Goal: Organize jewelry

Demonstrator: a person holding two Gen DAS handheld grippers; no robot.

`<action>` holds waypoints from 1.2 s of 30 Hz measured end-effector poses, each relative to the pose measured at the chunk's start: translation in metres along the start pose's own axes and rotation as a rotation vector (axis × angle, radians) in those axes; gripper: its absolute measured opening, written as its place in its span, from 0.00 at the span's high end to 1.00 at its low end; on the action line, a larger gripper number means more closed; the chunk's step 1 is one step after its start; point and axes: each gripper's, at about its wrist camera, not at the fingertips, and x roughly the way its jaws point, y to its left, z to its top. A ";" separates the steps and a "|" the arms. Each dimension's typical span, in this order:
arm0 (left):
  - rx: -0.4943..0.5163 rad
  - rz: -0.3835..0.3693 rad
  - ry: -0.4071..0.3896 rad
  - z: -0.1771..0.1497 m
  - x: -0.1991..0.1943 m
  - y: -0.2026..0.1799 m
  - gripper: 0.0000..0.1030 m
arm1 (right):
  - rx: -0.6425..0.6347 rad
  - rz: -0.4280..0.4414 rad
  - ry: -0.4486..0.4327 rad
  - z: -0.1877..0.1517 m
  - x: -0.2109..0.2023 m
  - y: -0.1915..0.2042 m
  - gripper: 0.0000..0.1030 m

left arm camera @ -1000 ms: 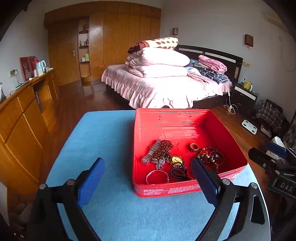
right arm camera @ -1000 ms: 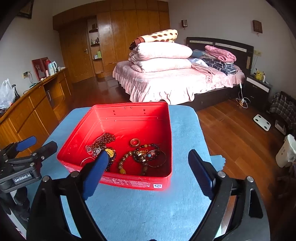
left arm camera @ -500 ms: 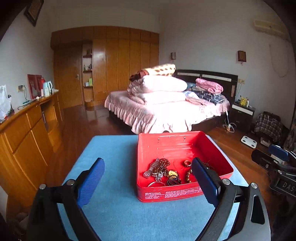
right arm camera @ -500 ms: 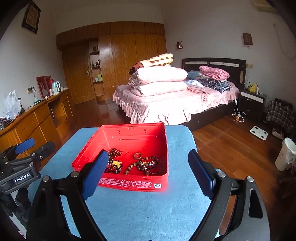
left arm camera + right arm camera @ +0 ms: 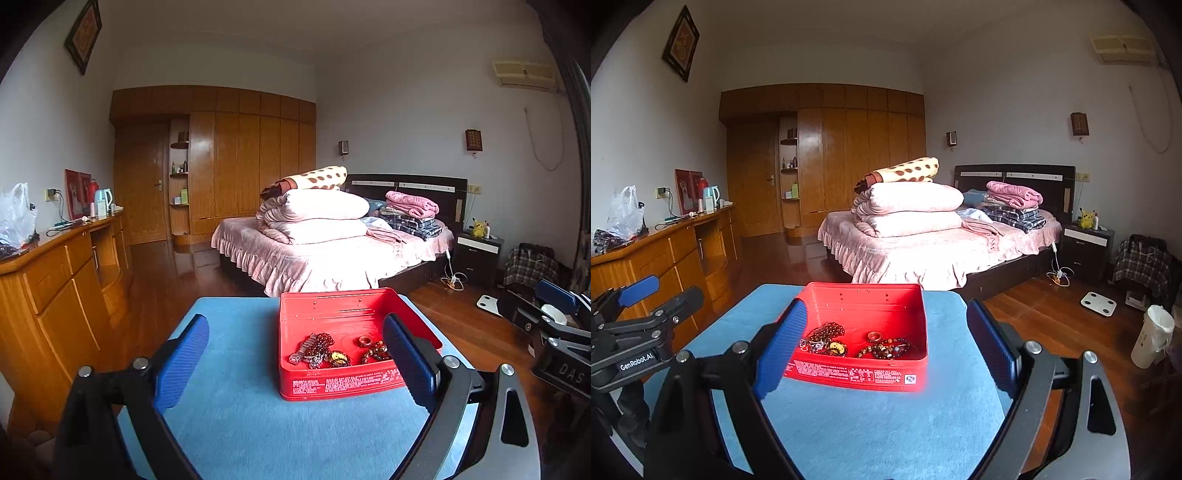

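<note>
Left wrist | red tin (image 5: pixel 343 384) of jewelry (image 5: pixel 325 350) ahead, beyond jaws | both jaws wide, empty

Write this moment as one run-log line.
left gripper: open, empty | right gripper: open, empty | jewelry: inside red tin | tin: on blue mat

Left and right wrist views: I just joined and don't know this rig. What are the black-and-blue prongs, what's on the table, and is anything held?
No robot here: a person carries a handheld two-finger tool in each hand, each with a camera looking along its blue-padded fingers. One picture looks past the left tool, the other past the right tool; each also glimpses its partner at the edge. On the blue cloth-covered table sits an open red metal tin holding beaded bracelets and a ring. Both tools are open, holding nothing, well short of the tin.
</note>
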 end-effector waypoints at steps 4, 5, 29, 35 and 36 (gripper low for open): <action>-0.011 0.011 -0.012 0.000 -0.014 0.003 0.10 | 0.004 0.016 -0.022 0.001 -0.012 0.001 0.17; -0.012 0.013 -0.015 0.001 -0.017 0.004 0.10 | 0.005 0.015 -0.027 0.001 -0.015 0.001 0.17; -0.009 0.020 -0.043 0.006 -0.039 0.007 0.10 | 0.000 0.014 -0.043 0.002 -0.030 0.003 0.17; -0.007 0.022 -0.042 0.006 -0.039 0.007 0.10 | 0.000 0.013 -0.043 0.002 -0.030 0.004 0.17; -0.008 0.021 -0.041 0.007 -0.039 0.007 0.10 | -0.001 0.013 -0.043 0.001 -0.030 0.004 0.17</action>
